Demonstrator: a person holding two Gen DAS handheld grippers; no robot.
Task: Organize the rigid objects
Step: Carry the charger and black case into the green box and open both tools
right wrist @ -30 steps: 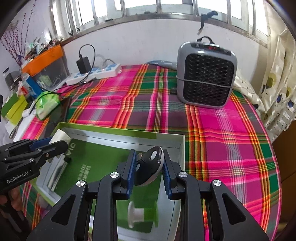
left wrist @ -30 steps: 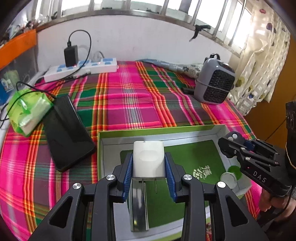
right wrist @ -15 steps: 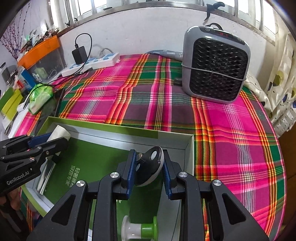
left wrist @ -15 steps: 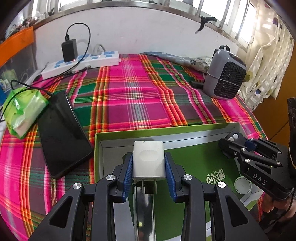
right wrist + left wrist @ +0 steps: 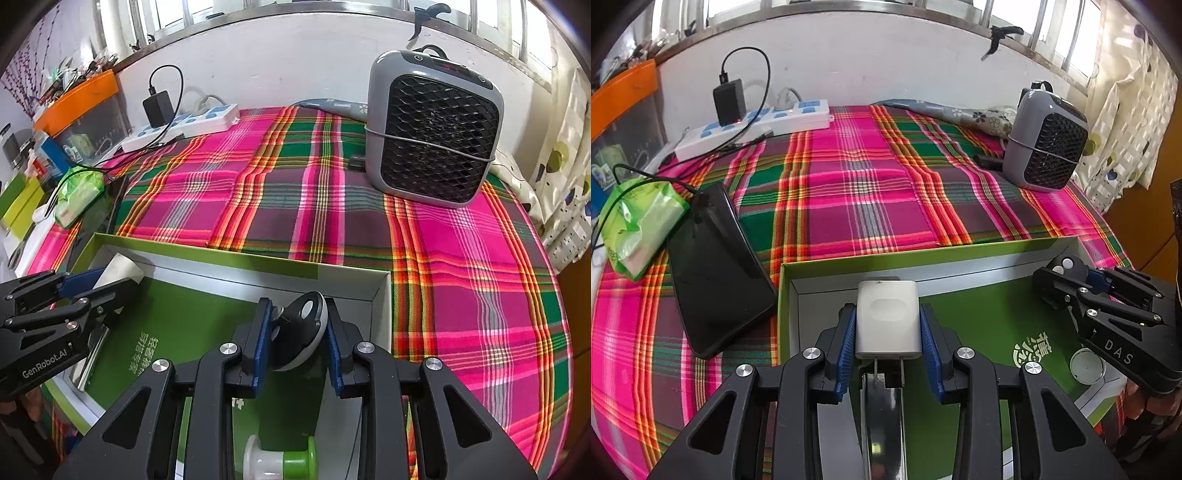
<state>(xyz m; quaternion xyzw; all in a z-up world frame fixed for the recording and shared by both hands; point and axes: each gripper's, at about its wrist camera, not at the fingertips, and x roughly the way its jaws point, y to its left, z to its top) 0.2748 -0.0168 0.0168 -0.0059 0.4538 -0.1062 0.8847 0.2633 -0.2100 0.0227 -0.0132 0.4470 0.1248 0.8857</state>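
Left gripper (image 5: pixel 887 334) jaws closed to the width of a white plug adapter (image 5: pixel 887 320), blue pads flat on both its sides, prongs pointing down toward the camera; the adapter hangs over the near-left corner of the open green box (image 5: pixel 916 257), above a shiny metal bar (image 5: pixel 882 421) that lies in the box's left part. Whether the prongs touch the bar cannot be told. Right gripper (image 5: pixel 295 341) jaws clamped on a round black-and-white disc-shaped piece (image 5: pixel 300 328), held edge-up and tilted, over the right end of the same box just inside its right wall. Under the right gripper, on the box floor, a white-and-green spool (image 5: pixel 280 459) lies on its side. Box floor is a green sheet with white printed characters (image 5: pixel 142 352); inner walls are grey-white, outer rim green. In the left wrist view the right gripper (image 5: pixel 1067 275) shows at the box's right side, with a small white round cap (image 5: pixel 1087 365) below it inside the box. Box sits on a pink-green plaid cloth (image 5: pixel 857 192). Left of the box, touching its corner, a black phone (image 5: pixel 713 269) lies flat, with a green tissue pack (image 5: pixel 635 225) beside it. Farther back are a white power strip (image 5: pixel 757 127) with a black charger (image 5: pixel 728 96) plugged in and a grey fan heater (image 5: pixel 432 136) at right.
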